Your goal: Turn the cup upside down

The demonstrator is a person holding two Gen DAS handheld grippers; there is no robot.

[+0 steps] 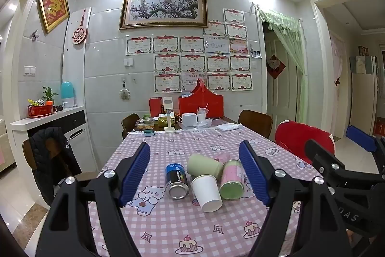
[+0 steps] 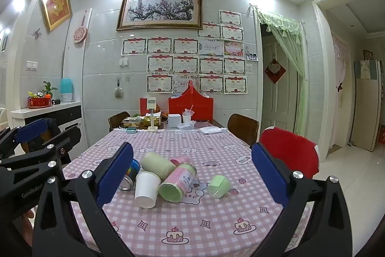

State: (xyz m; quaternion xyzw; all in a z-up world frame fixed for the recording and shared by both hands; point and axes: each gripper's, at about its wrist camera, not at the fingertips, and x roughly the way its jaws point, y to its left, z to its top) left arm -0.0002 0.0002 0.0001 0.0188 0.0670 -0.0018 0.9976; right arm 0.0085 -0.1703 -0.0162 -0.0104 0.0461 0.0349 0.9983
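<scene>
A white paper cup [image 1: 207, 193] lies on its side on the pink checked tablecloth [image 1: 182, 228], mouth toward me; it also shows in the right wrist view [image 2: 146, 189]. Around it lie a blue can [image 1: 176, 181], a pale green cup [image 1: 204, 166] and a pink-and-green can [image 1: 231, 178]. A small green cup [image 2: 219, 186] lies alone to the right. My left gripper [image 1: 195, 175] is open and empty, above the table with the pile between its fingers. My right gripper [image 2: 192, 178] is open and empty, hovering near the same pile.
The far end of the table holds a red box [image 1: 201, 105], a white box [image 1: 189, 118], food containers [image 1: 145, 124] and a stand [image 1: 169, 115]. Chairs surround the table, one with a red cover [image 1: 300, 139] on the right, one with a dark jacket [image 1: 51, 155] on the left.
</scene>
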